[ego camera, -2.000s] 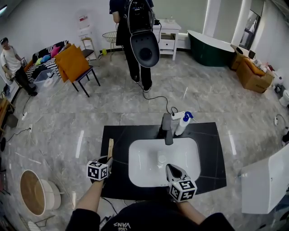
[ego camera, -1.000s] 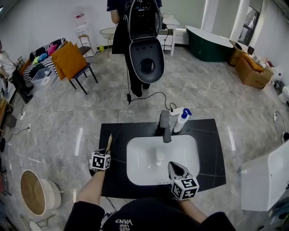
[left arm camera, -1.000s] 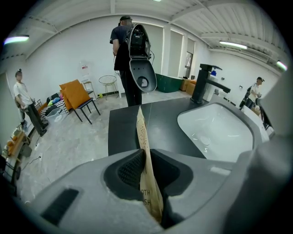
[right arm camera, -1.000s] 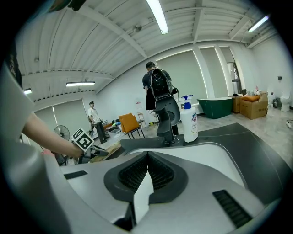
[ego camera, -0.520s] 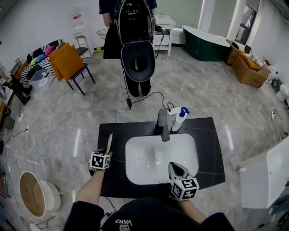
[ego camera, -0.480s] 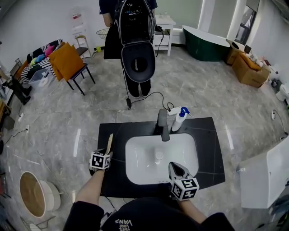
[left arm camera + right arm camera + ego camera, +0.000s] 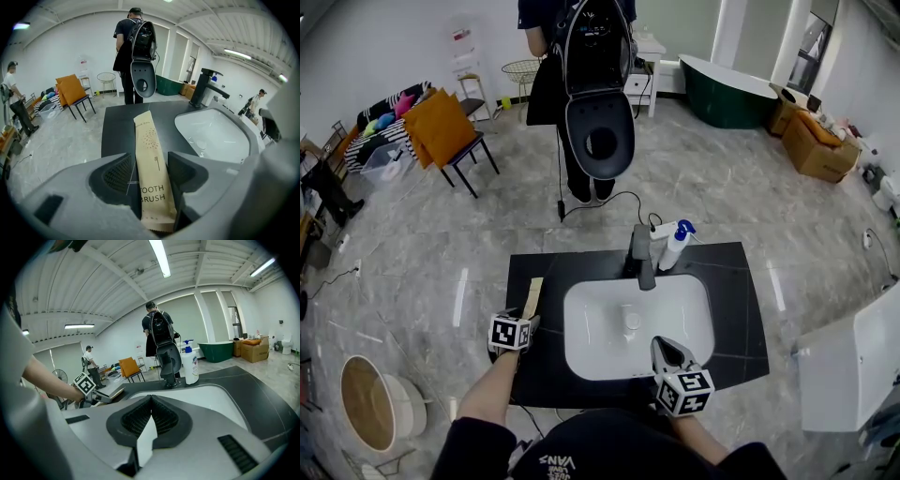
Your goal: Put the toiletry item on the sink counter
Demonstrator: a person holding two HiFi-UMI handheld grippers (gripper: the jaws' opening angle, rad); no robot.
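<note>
While my left claw [image 7: 149, 165] has just been opening around one toothbrush packet [image 7: 149, 138], my right claw [image 7: 151, 401] is closed, empty; one faucet [image 7: 643, 259] and one spray bottle [image 7: 677, 249] stand beyond.

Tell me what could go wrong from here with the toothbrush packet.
1. The left gripper has just been opening its jaws, but the toothbrush packet lies between them, its near end deep in the gripper's throat. Pulling back carelessly could drag it along.
2. It lies on the narrow strip of counter between the outer edge and the basin. A nudge might tip it off or into the basin.
</note>
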